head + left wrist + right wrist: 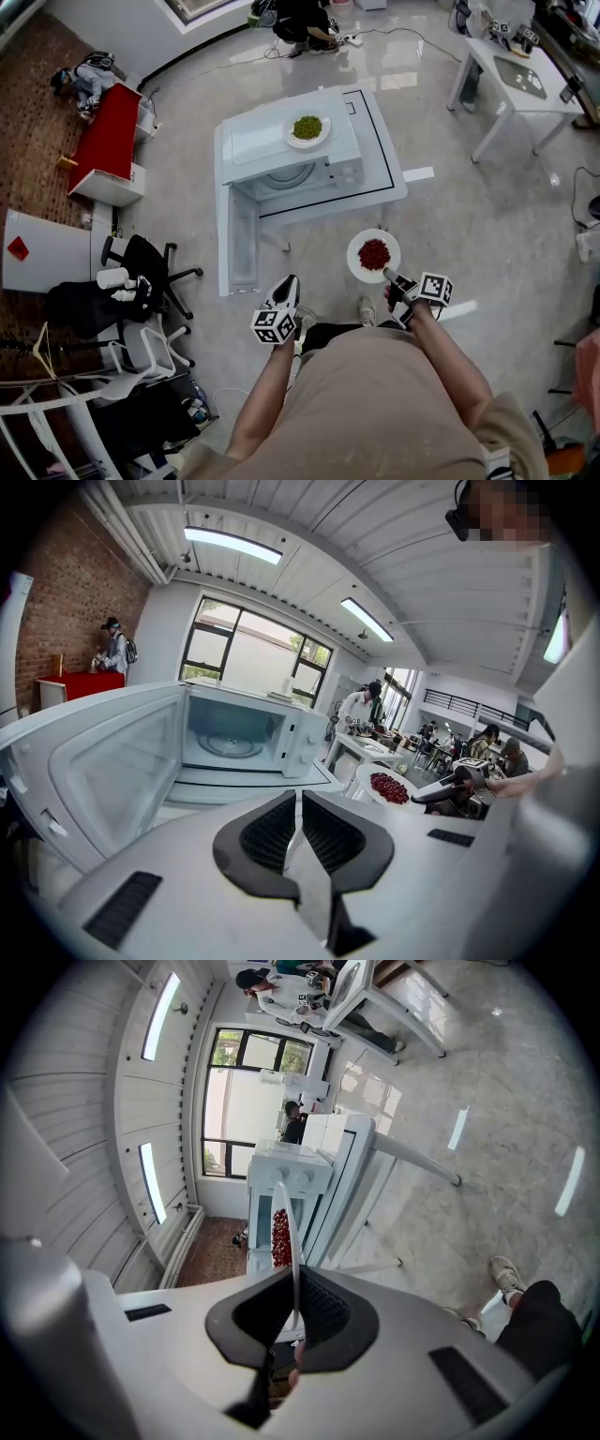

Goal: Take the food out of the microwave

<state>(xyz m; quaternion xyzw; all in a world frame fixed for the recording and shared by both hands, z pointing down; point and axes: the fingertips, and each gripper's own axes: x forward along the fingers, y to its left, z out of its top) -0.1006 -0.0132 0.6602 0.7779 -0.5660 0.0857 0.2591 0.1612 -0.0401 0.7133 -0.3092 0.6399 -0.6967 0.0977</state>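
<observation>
The microwave [291, 150] stands on a white desk [380, 131] with its door [239, 239] swung wide open. In the head view the door juts past the desk's front edge on the left side, toward the person. In the left gripper view the open cavity shows its glass turntable [230, 745]. A plate of green food [307, 129] rests on the microwave's top. The plate of red food [373, 255] is out of the oven. It hangs over the floor [487, 234], just in front of the desk's front edge and to the right of the door, well apart from it. The right tongs [387, 273] are clamped on its near rim. The plate is round, so it has no long axis. It lies about level with the food facing up, and the right gripper view catches it edge-on between the pads. The left tongs [291, 279] are closed, pad against pad, with nothing between them. They sit near the door's outer corner and point toward the microwave. Open floor spreads to the right of the held plate, up to a second white desk [511, 75]. To the left, an office chair [141, 262] and a red cabinet [108, 141] crowd the space beside the door.
</observation>
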